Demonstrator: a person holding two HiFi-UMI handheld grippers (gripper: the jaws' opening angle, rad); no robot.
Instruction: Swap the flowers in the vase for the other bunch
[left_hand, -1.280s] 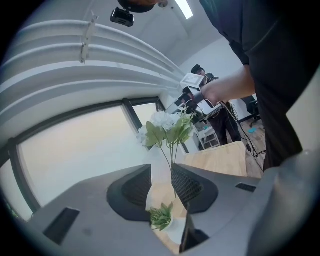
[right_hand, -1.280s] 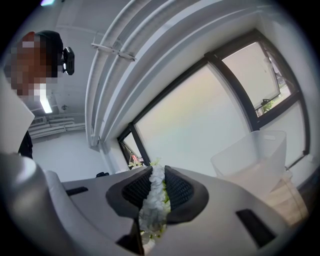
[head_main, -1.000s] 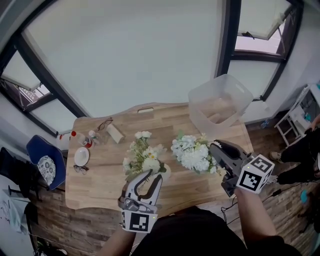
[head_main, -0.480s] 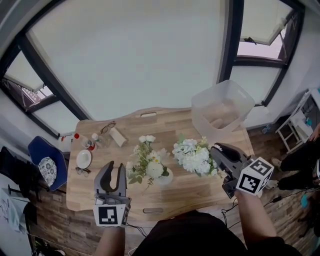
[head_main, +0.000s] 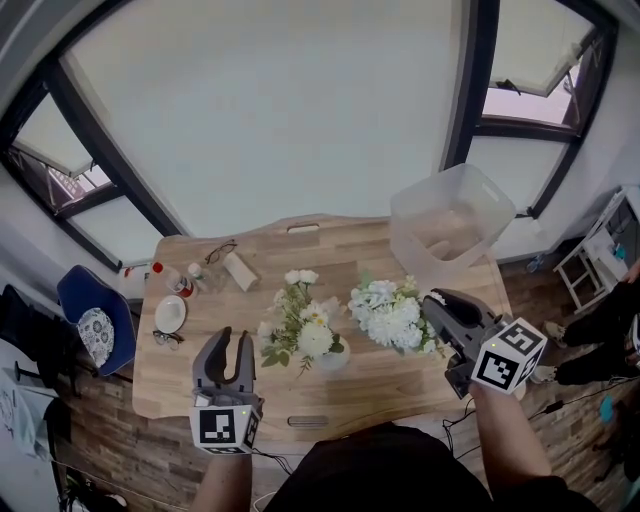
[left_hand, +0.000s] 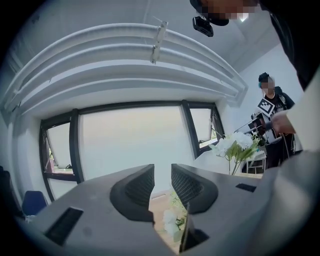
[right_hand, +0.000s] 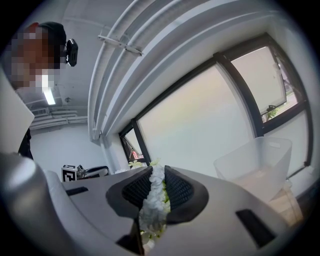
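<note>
The right tongs (right_hand: 154, 182) are clamped on a dense white bunch (head_main: 392, 315), held just right of the vase (head_main: 335, 357). The left tongs (head_main: 225, 342) stand apart and empty near the surface's (head_main: 380, 385) front left. The round pale vase holds upright white blooms (head_main: 303, 315) with green leaves. A clear plastic bin (head_main: 450, 225) sits far right.

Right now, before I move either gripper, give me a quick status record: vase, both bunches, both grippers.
vase: upright on the table, holding the mixed bunch
white bunch: right of the vase, outside it
right gripper: shut on the white bunch
left gripper: open, nothing between its jaws, left of the vase
swap: not yet done
</note>
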